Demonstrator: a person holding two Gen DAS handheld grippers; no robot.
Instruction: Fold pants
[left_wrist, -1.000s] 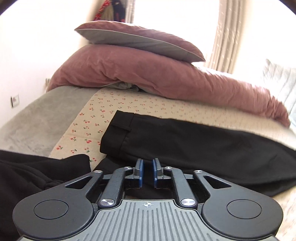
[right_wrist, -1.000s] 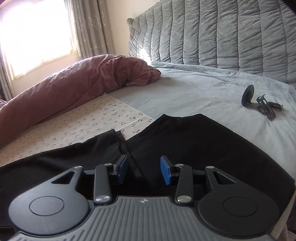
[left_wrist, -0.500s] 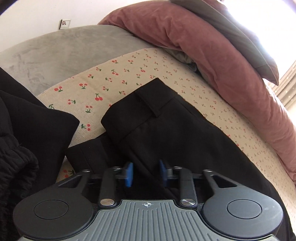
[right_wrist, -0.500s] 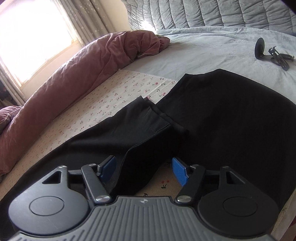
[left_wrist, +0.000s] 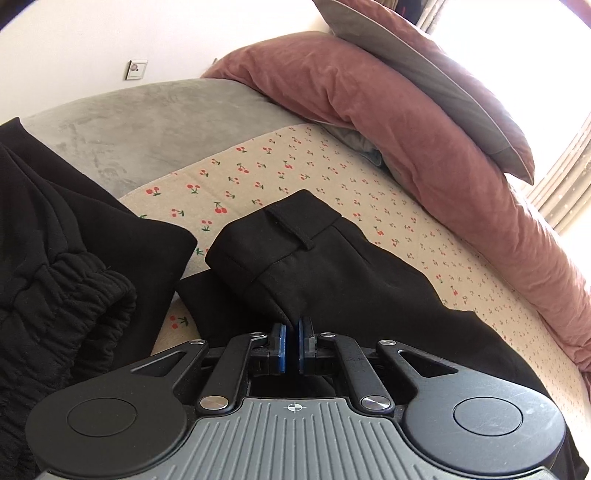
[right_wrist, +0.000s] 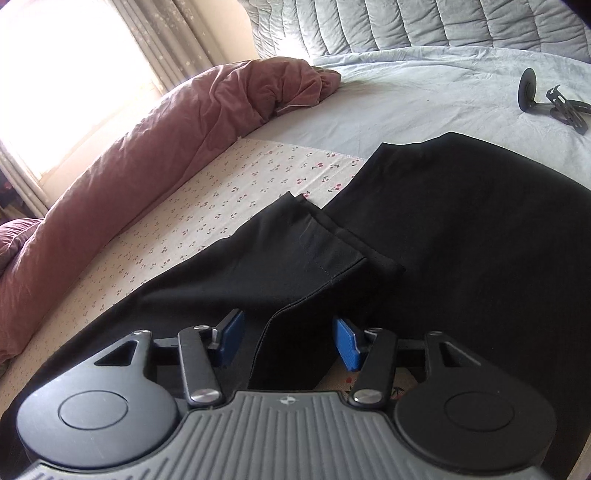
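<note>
The waistband (left_wrist: 291, 236) is shown only in the left view, pinched by the left gripper (left_wrist: 290, 345); the hems (right_wrist: 325, 258) only in the right, between the right gripper's (right_wrist: 291, 341) closing jaws, untouched.

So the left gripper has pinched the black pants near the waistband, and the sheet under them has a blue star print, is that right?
Not quite: the sheet has a red cherry print, as the left wrist view shows. The left gripper does pinch the black pants near the waistband.
</note>
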